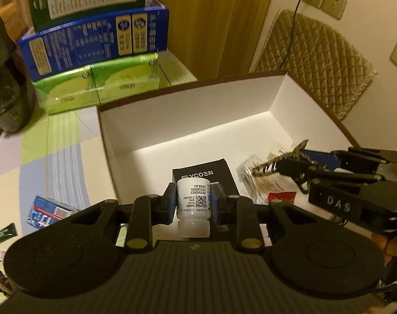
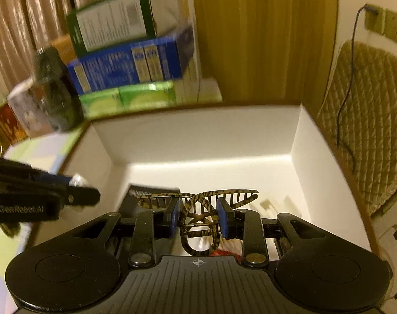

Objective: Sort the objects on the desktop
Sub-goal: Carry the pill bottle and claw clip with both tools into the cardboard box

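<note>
My left gripper point(image 1: 193, 205) is shut on a small white pill bottle point(image 1: 193, 204) and holds it over the near part of an open white box point(image 1: 188, 110). My right gripper point(image 2: 198, 219) is shut on a tortoiseshell hair claw clip point(image 2: 198, 209) above the same box point(image 2: 198, 133). In the left wrist view the right gripper point(image 1: 290, 161) shows at the right with the clip point(image 1: 279, 161) at its tip. In the right wrist view the left gripper point(image 2: 75, 191) shows at the left. Inside the box lie a black FLYCO box point(image 1: 206, 174), a bag of cotton swabs point(image 1: 256, 183) and a red packet point(image 1: 281, 197).
Stacked green and blue cartons point(image 1: 93, 47) and a dark bottle point(image 1: 4, 78) stand behind the box on the left. A blue card pack point(image 1: 49, 212) and a green tube point(image 1: 3, 233) lie on the tablecloth to the left. A quilted chair back point(image 1: 316, 60) is at right.
</note>
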`<state>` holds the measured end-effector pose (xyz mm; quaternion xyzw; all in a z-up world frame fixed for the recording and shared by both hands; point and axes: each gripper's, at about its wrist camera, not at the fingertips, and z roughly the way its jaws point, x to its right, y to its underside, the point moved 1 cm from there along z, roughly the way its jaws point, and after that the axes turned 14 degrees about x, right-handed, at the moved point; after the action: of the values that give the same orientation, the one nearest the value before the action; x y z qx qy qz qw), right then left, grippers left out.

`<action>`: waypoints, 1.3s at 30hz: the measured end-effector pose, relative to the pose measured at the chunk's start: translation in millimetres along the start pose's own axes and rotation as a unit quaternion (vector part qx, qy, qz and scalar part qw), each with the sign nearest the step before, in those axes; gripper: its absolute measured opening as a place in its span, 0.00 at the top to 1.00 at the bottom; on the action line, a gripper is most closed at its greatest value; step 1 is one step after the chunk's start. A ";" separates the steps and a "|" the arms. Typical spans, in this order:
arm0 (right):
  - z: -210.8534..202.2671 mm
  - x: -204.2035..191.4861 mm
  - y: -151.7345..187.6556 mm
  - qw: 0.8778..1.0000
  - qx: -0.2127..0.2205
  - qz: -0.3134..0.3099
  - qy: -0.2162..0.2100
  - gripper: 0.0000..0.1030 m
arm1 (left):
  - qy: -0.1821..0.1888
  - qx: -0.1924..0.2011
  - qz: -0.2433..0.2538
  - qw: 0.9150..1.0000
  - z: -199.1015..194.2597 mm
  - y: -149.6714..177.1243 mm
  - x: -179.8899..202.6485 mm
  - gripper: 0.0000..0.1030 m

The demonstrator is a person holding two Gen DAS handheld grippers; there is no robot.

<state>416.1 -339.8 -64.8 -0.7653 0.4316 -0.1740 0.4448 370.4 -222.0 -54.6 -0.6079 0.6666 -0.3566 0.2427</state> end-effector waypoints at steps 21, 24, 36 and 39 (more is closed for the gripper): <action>18.1 16.4 4.0 0.999 -0.020 -0.017 -0.025 0.48 | -0.008 -0.038 -0.001 0.999 31.9 8.2 5.3 0.79; 17.6 15.6 4.9 0.999 -0.020 -0.013 -0.027 0.46 | -0.011 -0.042 0.002 0.999 33.6 8.6 5.0 0.79; 17.0 13.9 7.4 0.999 -0.026 -0.013 -0.023 0.41 | -0.019 -0.048 0.006 0.999 34.9 10.3 1.8 0.76; 15.4 13.8 7.7 0.999 -0.026 -0.013 -0.022 0.40 | -0.019 -0.048 0.005 0.999 34.6 10.3 1.7 0.75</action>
<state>430.0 -344.7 -81.1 -0.7856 0.4162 -0.1515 0.4320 389.7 -229.8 -84.0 -0.6220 0.6814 -0.3111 0.2281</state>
